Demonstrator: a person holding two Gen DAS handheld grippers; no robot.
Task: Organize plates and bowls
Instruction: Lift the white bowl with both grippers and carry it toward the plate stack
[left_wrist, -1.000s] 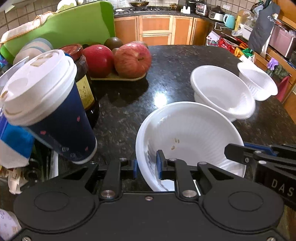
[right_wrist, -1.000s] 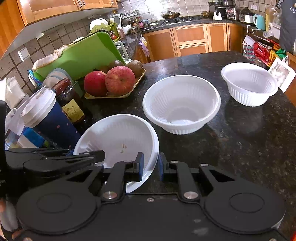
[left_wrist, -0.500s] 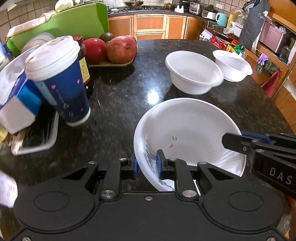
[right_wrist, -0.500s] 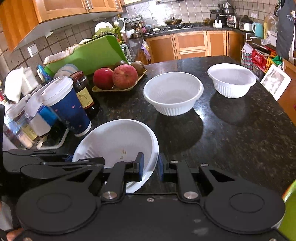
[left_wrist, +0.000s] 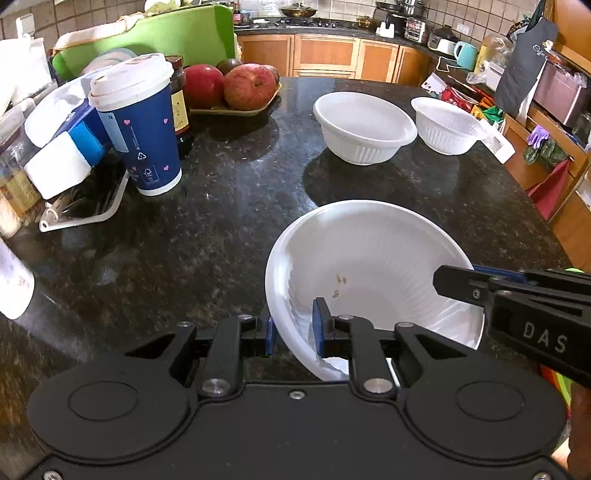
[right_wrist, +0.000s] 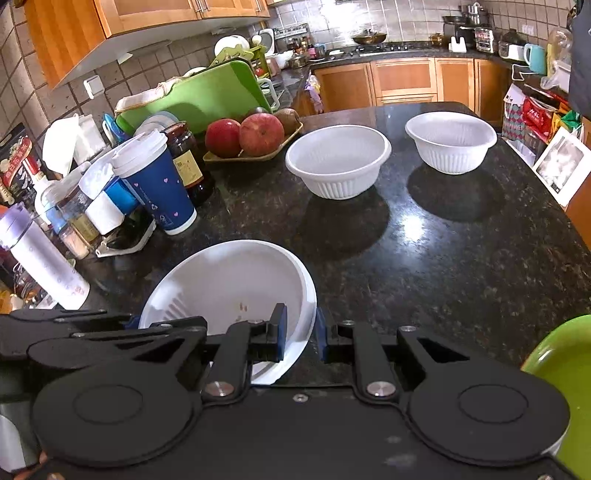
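A large white ribbed bowl (left_wrist: 373, 266) with a few crumbs inside is held above the dark counter by both grippers. My left gripper (left_wrist: 293, 328) is shut on its near left rim. My right gripper (right_wrist: 300, 328) is shut on its right rim, and the bowl shows in the right wrist view (right_wrist: 229, 288). Two smaller white bowls stand farther back: a middle one (left_wrist: 364, 127) (right_wrist: 338, 160) and a far right one (left_wrist: 447, 123) (right_wrist: 450, 142).
A blue paper cup (left_wrist: 138, 122) with a white lid, a dark jar (right_wrist: 186, 160) and clutter line the left side. A tray of apples (left_wrist: 231, 86) sits at the back. A green plate edge (right_wrist: 565, 384) shows at the lower right.
Both grippers have pulled back toward me with the large bowl, so the cup, apples and two small bowls now lie farther away.
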